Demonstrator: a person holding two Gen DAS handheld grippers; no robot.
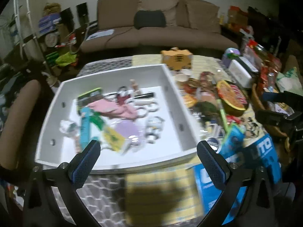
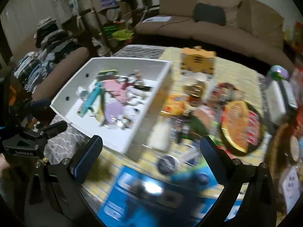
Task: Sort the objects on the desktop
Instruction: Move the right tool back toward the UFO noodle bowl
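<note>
A white tray [image 1: 171,87] sits on the table, holding several small items: a pink cloth [image 1: 111,107], a teal tube [image 1: 85,128], a lilac pouch [image 1: 126,131], a yellow packet [image 1: 112,139]. My left gripper [image 1: 148,151] is open and empty above the tray's near edge. My right gripper [image 2: 151,149] is open and empty over the table just right of the tray [image 2: 151,94]. It also shows at the right of the left wrist view [image 1: 274,104]. Loose items lie right of the tray: a round red-orange tin [image 2: 240,126], a blue box [image 2: 144,194], a teal packet [image 1: 233,141].
An orange tiger box [image 1: 177,59] stands behind the tray. Snack packets and a white box [image 1: 240,73] crowd the table's right side. A brown sofa [image 1: 151,28] is behind the table; a chair arm [image 1: 17,121] is at the left. Both views are motion-blurred.
</note>
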